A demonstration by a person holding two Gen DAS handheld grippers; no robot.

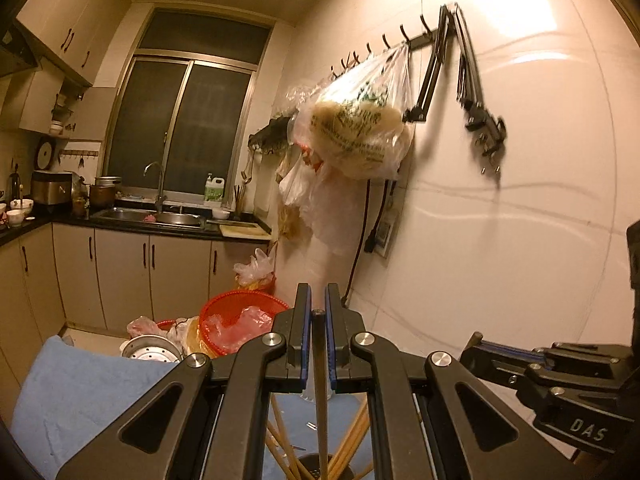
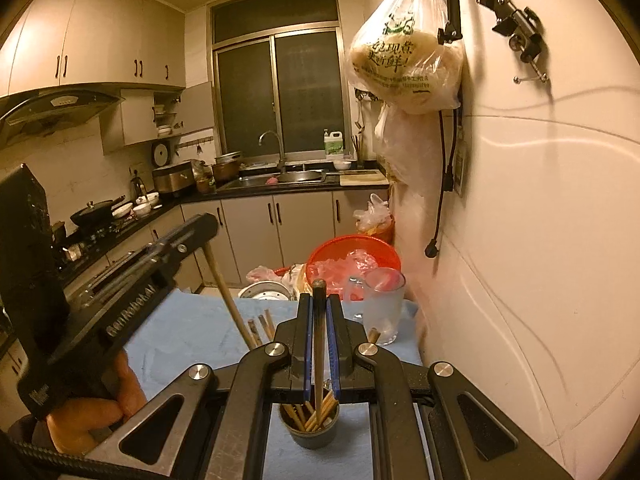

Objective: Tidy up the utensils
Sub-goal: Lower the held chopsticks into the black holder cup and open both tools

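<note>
My left gripper [image 1: 319, 309] is shut on a dark chopstick [image 1: 320, 380] that slants down toward a dark holder [image 1: 316, 468], in which several wooden chopsticks [image 1: 352, 440] fan out. In the right wrist view the left gripper [image 2: 206, 236] comes in from the left with its chopstick [image 2: 228, 292] hanging below it. My right gripper [image 2: 319, 300] is shut on another chopstick [image 2: 319, 344], whose lower end reaches among the chopsticks in the holder [image 2: 314, 434]. The right gripper [image 1: 474, 344] also shows at the right of the left wrist view. A few loose chopsticks [image 2: 260, 324] lie on the blue towel [image 2: 192, 320].
A frosted glass mug [image 2: 384, 308] stands on the towel near the wall. Behind the table sit a red basket [image 2: 352, 252] and a metal steamer plate [image 2: 264, 292]. Plastic bags [image 2: 404, 64] hang from wall hooks. A hand [image 2: 96, 408] grips the left handle.
</note>
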